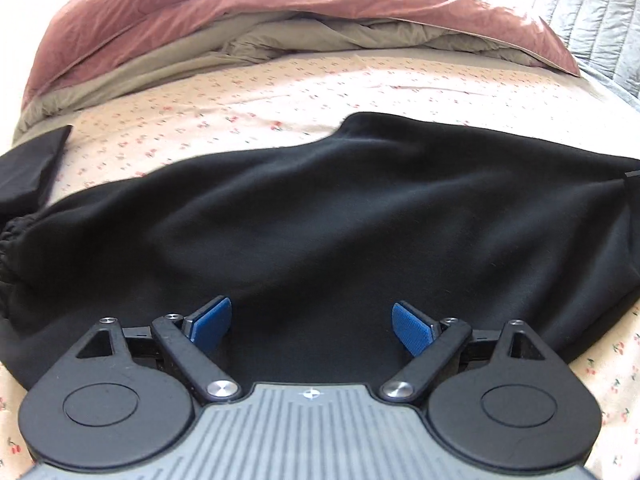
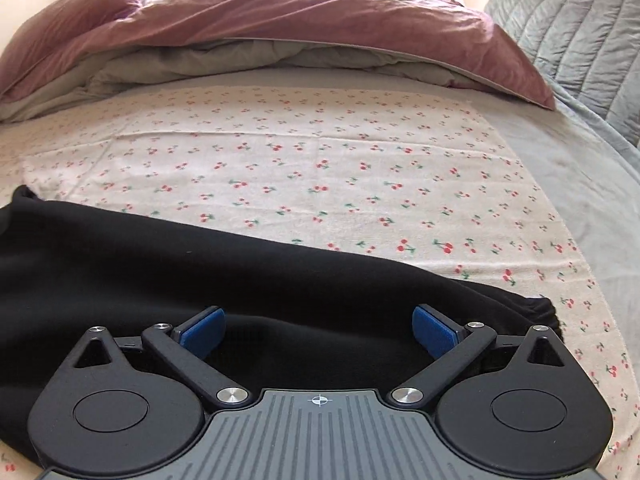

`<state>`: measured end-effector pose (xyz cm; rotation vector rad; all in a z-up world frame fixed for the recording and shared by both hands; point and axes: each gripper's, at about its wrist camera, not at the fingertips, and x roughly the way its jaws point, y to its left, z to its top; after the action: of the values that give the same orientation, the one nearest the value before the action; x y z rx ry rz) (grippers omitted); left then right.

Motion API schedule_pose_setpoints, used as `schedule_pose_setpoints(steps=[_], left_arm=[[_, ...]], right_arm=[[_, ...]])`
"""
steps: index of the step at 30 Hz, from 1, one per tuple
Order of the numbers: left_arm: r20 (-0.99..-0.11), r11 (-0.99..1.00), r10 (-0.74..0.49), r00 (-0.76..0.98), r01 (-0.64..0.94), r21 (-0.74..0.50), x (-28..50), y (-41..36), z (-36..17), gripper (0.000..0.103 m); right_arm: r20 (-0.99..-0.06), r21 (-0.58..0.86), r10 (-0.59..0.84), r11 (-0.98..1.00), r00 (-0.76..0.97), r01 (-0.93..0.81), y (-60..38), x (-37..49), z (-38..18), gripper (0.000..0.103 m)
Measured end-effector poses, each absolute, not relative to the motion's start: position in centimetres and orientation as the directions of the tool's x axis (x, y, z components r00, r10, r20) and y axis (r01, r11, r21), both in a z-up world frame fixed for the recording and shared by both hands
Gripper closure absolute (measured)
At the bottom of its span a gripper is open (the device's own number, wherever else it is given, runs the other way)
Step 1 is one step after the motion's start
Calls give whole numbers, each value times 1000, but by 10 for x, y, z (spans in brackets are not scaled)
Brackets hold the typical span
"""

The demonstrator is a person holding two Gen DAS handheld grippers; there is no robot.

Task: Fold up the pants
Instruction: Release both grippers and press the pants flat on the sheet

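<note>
Black pants (image 1: 320,216) lie across the cherry-print sheet (image 1: 280,92) on the bed. Their gathered elastic edge shows at the left of the left wrist view (image 1: 10,240). In the right wrist view the pants (image 2: 160,264) run from the left to a gathered cuff (image 2: 540,308) at the right. My left gripper (image 1: 312,322) is open, blue pads wide apart, just above the black cloth near its front edge. My right gripper (image 2: 318,326) is open over the pants near the cuff end. Neither holds anything.
A pink and grey duvet (image 1: 240,20) is bunched at the far side of the bed; it also shows in the right wrist view (image 2: 280,32). A quilted grey cover (image 2: 568,32) rises at the right. Bare cherry-print sheet (image 2: 340,160) lies beyond the pants.
</note>
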<state>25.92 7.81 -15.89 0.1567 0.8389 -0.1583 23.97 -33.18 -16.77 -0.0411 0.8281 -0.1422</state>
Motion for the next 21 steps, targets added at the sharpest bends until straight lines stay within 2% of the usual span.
schedule_pose_setpoints(steps=[3, 6, 7, 11, 14, 16, 18, 21], left_arm=[[-749, 996, -54, 661, 86, 3, 273, 107, -151, 10], [-802, 996, 81, 592, -79, 42, 290, 138, -161, 10], [-812, 994, 86, 578, -108, 28, 293, 149, -165, 9], [-779, 977, -23, 626, -150, -150, 287, 185, -152, 8], [-745, 959, -43, 666, -182, -218, 284, 196, -145, 8], [-761, 959, -27, 648, -199, -203, 288, 194, -148, 8], [-788, 969, 48, 614, -221, -113, 291, 188, -154, 8], [-770, 973, 66, 635, -213, -92, 289, 186, -155, 8]], right_arm=[[-778, -183, -144, 983, 611, -2, -300, 243, -181, 3], [-799, -236, -190, 972, 571, -7, -288, 248, -195, 0], [-804, -230, -192, 973, 562, 3, -289, 250, -193, 0], [-783, -240, -208, 970, 587, 23, -281, 246, -183, 1], [-772, -128, -79, 991, 630, -33, -267, 238, -171, 1], [-776, -55, 15, 994, 631, -92, -255, 233, -169, 1], [-805, -20, 69, 990, 590, -143, -244, 233, -176, 1], [-859, -91, 6, 982, 512, -164, -242, 238, -193, 0]])
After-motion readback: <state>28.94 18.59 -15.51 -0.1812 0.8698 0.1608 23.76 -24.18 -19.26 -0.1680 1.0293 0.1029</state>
